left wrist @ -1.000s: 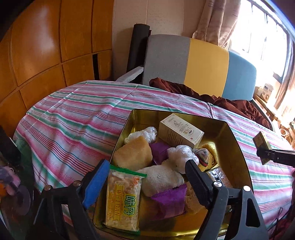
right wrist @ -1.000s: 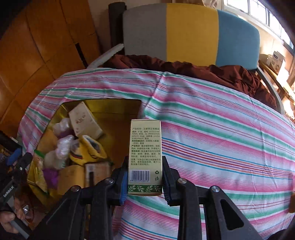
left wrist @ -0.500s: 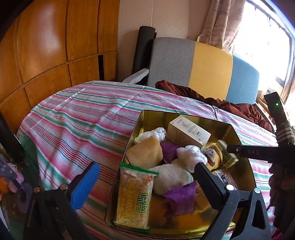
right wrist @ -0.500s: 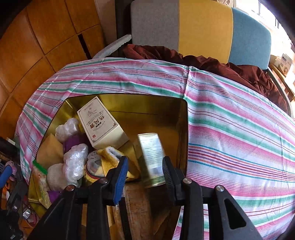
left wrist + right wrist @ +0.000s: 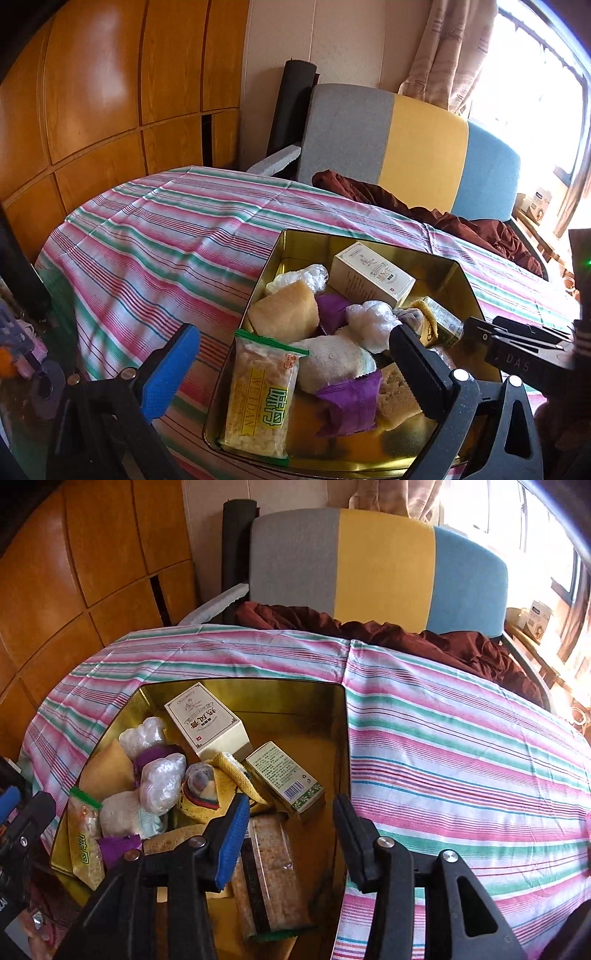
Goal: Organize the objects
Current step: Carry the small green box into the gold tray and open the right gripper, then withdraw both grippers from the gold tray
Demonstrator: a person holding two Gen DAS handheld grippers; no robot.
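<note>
Gold tin (image 5: 280, 254) holds the pile, the left gripper (image 5: 291, 363) spread wide and empty at its near edge, while the right gripper (image 5: 290, 834), jaws just opening with nothing between, has released the green box (image 5: 286, 775), which lies tilted on the yellow cloth (image 5: 231, 768) and might slide.

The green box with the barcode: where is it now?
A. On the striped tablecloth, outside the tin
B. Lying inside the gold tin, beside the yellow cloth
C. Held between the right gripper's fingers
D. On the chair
B: the green box lies inside the gold tin, against the yellow cloth, and the right gripper, whose jaws have just been opening, stands open with nothing between its pads.
</note>
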